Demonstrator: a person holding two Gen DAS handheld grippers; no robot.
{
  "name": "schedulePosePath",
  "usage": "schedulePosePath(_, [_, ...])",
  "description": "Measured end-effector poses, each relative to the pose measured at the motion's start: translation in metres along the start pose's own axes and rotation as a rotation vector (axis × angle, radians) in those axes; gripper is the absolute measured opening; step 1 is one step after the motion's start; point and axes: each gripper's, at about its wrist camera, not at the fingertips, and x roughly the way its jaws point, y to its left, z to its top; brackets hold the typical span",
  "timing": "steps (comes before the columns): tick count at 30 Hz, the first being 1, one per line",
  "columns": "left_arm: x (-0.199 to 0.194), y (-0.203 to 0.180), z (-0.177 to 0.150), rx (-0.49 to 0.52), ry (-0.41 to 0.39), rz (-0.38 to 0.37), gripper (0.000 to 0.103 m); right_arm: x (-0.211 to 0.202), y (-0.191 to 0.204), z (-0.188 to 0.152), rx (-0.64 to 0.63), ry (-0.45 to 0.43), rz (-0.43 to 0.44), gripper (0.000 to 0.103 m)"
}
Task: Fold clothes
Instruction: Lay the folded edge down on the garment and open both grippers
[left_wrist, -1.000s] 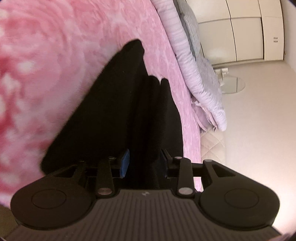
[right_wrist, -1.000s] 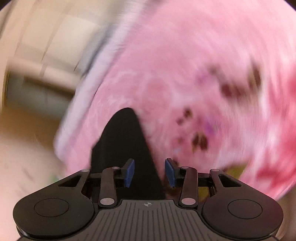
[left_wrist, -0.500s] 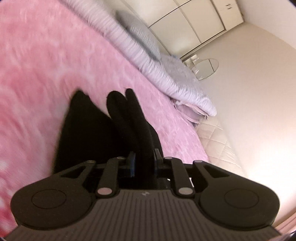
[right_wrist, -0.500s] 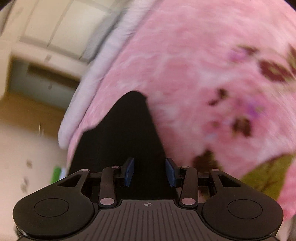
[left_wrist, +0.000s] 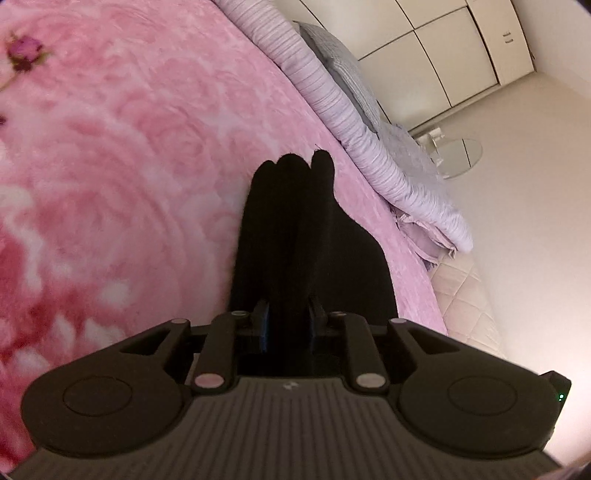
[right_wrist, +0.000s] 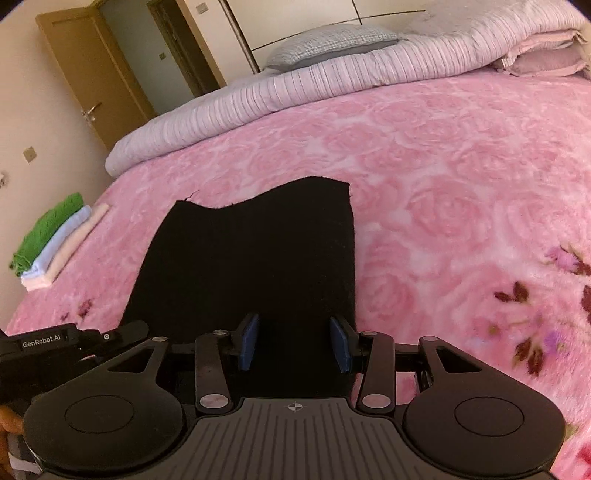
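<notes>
A black garment (left_wrist: 295, 229) lies on the pink rose blanket (left_wrist: 129, 166) near the bed's edge. In the left wrist view it is bunched into narrow ridges that run up between the fingers of my left gripper (left_wrist: 289, 321). Those jaws are opening a little, but the pads still press the cloth. In the right wrist view the same garment (right_wrist: 251, 258) spreads out flat and wide. My right gripper (right_wrist: 294, 343) stands open over its near edge, with cloth under the gap and the pads clear of it. The left gripper's housing (right_wrist: 44, 345) shows at the lower left.
A stack of folded green, blue and pink cloths (right_wrist: 55, 240) sits at the bed's left edge. A lilac duvet (right_wrist: 295, 88) and a checked pillow (right_wrist: 332, 40) line the far side. A brown door (right_wrist: 92, 74) and a round glass table (left_wrist: 458, 155) stand off the bed.
The left jaws closed onto the black garment and gathered it into narrow ridges. Both views rolled; the right one steadied and now shows the garment lying wide and flat.
</notes>
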Motion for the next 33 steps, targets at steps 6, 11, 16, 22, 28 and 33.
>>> schedulePosePath(6, [-0.037, -0.01, -0.012, -0.01, -0.019, 0.061, 0.024, -0.035, -0.053, 0.002, 0.345, -0.007, 0.159, 0.042])
schedulePosePath(11, [-0.058, -0.003, -0.028, -0.115, 0.021, 0.059, 0.03, -0.053, -0.064, -0.021, 0.387, 0.012, 0.203, 0.041])
schedulePosePath(16, [-0.055, 0.006, -0.037, -0.233, 0.021, -0.001, 0.029, -0.051, -0.052, -0.029, 0.384, 0.02, 0.203, 0.041])
schedulePosePath(22, [-0.053, 0.0, -0.038, -0.148, 0.003, 0.038, 0.013, -0.05, -0.029, -0.023, 0.245, 0.036, 0.147, 0.037])
schedulePosePath(28, [-0.048, -0.002, -0.051, -0.057, -0.012, 0.105, 0.014, -0.029, 0.006, -0.033, -0.114, 0.061, 0.015, 0.037])
schedulePosePath(33, [-0.054, -0.029, -0.037, 0.085, 0.019, 0.161, 0.017, -0.032, -0.012, -0.013, -0.017, 0.102, 0.062, 0.038])
